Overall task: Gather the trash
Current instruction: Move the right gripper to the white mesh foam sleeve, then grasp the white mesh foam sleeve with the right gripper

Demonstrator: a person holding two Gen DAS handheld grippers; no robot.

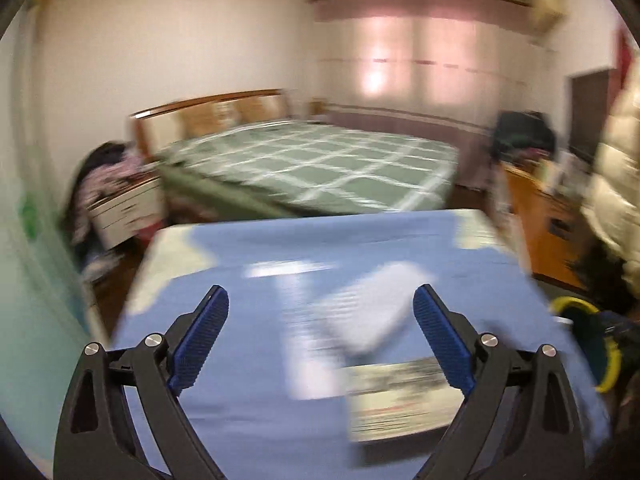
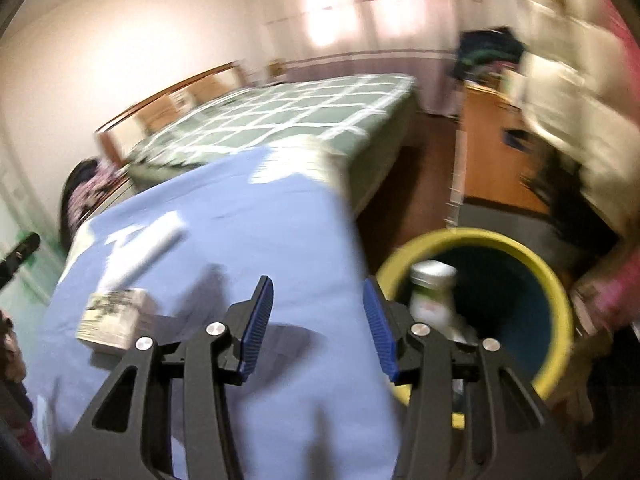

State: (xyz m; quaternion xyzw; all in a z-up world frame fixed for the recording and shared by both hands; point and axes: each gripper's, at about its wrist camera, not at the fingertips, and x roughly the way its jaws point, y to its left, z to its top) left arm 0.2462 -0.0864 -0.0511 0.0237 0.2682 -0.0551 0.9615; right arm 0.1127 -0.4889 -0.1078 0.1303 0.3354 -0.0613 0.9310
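A table under a blue cloth carries blurred trash: a white wrapper and a printed small box. My left gripper hovers over them, its jaws wide open with nothing between the blue pads. In the right wrist view the same white wrapper and box lie at the left of the blue cloth. My right gripper is open and empty above the table's right edge. Beside it stands a yellow-rimmed bin with a white bottle inside.
Beyond the table is a bed with a green checked cover. A wooden cabinet stands at the right, with a person in a cream padded jacket next to it. The bin's yellow rim shows right of the table.
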